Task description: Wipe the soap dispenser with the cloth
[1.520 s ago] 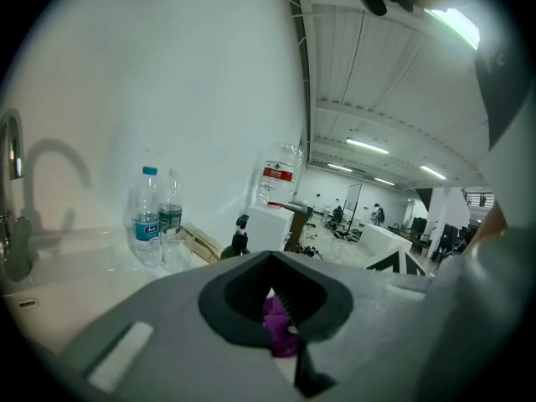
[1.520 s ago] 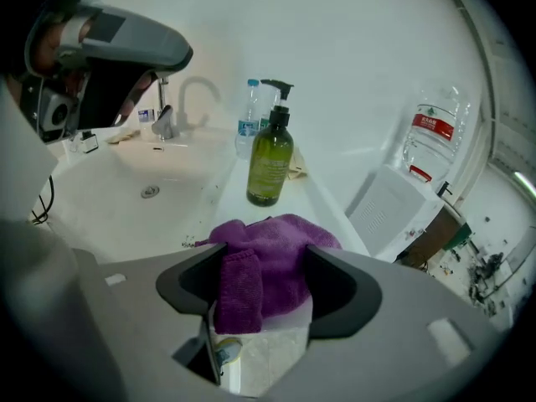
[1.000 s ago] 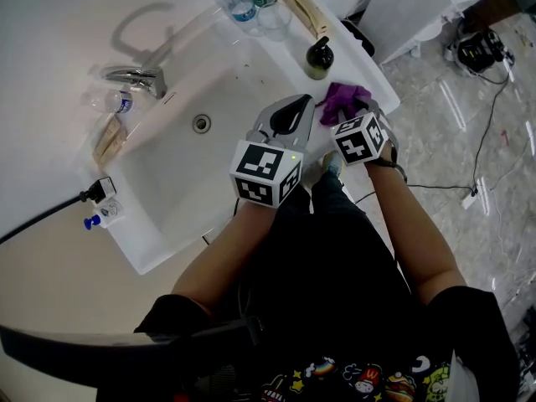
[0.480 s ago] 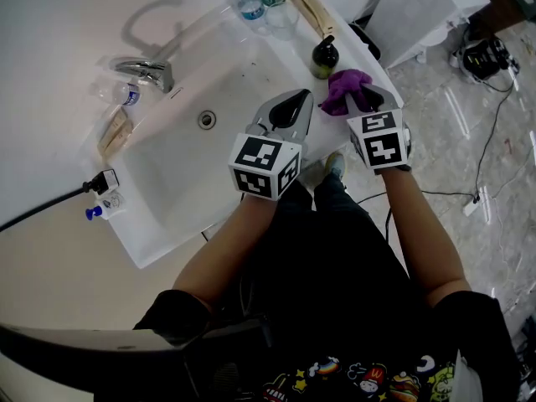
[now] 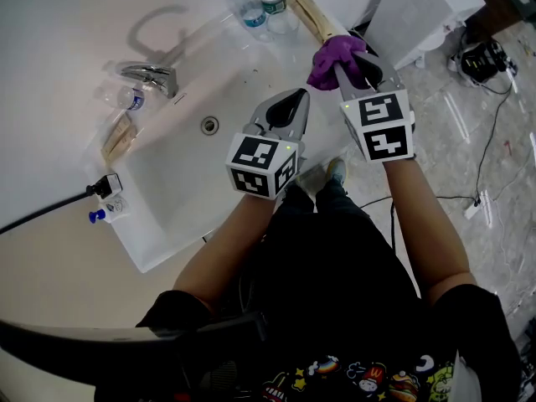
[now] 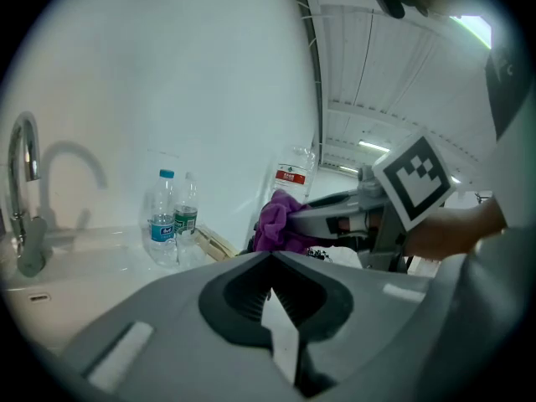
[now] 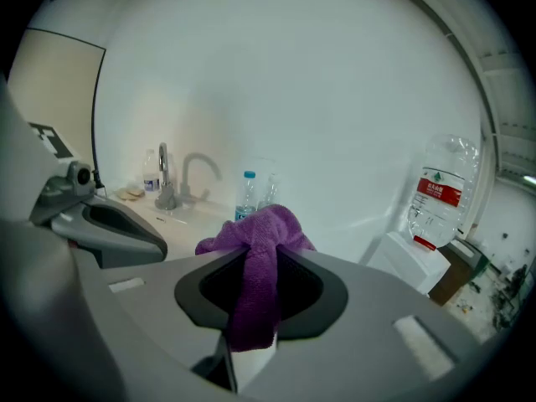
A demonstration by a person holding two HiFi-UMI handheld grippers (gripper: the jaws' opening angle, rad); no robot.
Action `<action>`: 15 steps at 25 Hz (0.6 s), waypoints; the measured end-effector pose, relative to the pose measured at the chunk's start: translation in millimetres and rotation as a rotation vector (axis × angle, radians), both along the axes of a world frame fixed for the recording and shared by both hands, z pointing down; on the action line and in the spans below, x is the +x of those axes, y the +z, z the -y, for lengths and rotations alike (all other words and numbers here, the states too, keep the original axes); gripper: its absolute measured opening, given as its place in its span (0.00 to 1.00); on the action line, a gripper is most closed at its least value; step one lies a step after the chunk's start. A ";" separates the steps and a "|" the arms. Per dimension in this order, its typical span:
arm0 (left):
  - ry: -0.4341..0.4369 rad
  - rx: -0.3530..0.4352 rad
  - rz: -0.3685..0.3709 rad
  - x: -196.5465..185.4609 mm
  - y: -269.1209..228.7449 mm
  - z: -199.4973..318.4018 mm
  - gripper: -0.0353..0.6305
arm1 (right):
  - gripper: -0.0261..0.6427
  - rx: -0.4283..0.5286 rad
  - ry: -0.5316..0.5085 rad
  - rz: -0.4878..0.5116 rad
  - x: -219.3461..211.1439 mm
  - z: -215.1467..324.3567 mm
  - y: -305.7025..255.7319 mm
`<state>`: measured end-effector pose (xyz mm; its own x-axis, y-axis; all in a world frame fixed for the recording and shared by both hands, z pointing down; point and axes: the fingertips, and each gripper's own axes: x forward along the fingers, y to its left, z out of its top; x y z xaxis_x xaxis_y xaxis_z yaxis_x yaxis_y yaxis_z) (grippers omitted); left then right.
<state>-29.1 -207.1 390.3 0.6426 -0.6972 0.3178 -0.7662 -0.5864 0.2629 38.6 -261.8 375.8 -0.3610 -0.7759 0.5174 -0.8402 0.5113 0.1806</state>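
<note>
Head view, right gripper (image 5: 343,65): jaws clamped on a purple cloth (image 5: 329,54), held over the counter at the back right corner of the washbasin (image 5: 180,174).
Head view, soap dispenser: not discernible; the cloth covers that part of the counter.
Head view, left gripper (image 5: 295,105): over the basin's right rim, just beside the right gripper, apart from it.
Head view, fixtures: faucet (image 5: 152,78) at the back rim; two water bottles (image 5: 251,8) at the far corner, one blue-capped.
Left gripper view, jaws: pressed together, nothing between them.
Left gripper view, cloth: bunched at the right gripper's tips, ahead and slightly right; a dark shape just beneath it cannot be identified.
Left gripper view, bottle labels: one blue, one green; print too small to read.
Left gripper view, water jug (image 6: 293,172): red label with white characters, illegible.
Right gripper view, jaws: closed on the cloth, which bunches above the tips and hangs down between them.
Right gripper view, jug: upright at right; red label, print unreadable.
</note>
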 end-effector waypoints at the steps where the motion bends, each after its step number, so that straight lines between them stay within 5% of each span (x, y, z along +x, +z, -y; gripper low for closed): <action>1: -0.002 -0.001 0.000 -0.9 0.5 -0.3 0.06 | 0.20 -0.007 -0.004 -0.017 -0.3 1.5 7.5; 15: -0.022 -0.033 0.021 -7.9 12.2 -2.8 0.06 | 0.20 -0.159 -0.030 -0.096 2.7 -10.9 100.0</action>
